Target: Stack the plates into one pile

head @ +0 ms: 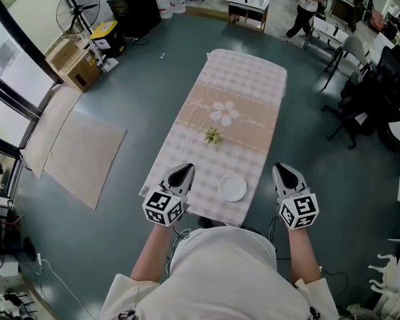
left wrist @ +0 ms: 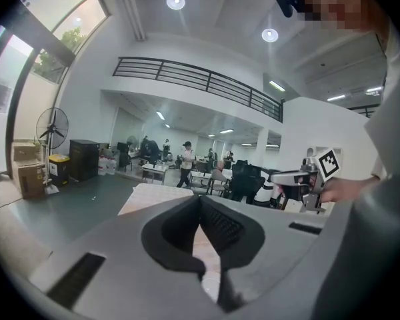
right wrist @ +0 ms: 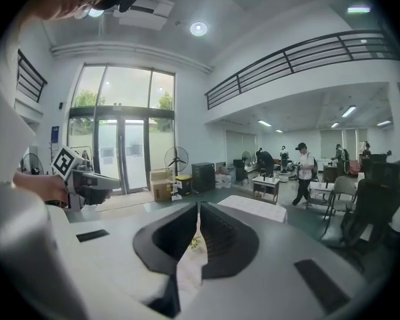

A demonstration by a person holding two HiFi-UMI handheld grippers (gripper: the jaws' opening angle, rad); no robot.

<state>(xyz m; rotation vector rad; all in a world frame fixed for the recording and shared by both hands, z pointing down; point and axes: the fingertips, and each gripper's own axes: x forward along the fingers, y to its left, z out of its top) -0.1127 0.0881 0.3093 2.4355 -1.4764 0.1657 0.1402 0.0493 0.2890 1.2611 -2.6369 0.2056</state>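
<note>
White plate [head: 232, 187] on checked table [head: 247, 79] — near edge

This is a big open-plan office or lab hall, two storeys high. A railed mezzanine [left wrist: 200, 82] runs along the upper wall, and tall glass doors [right wrist: 117, 155] let in daylight. From the cloth-covered counter [head: 253, 79], a standing fan [head: 78, 9] and cardboard boxes [head: 73, 62] sit at ten o'clock. Desks [head: 248, 7] with people are at twelve, and black office chairs [head: 360, 105] at two.

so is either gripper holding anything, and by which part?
Nothing held. Left gripper and right gripper are both shut and empty; the white plate lies untouched on the table between them.
</note>
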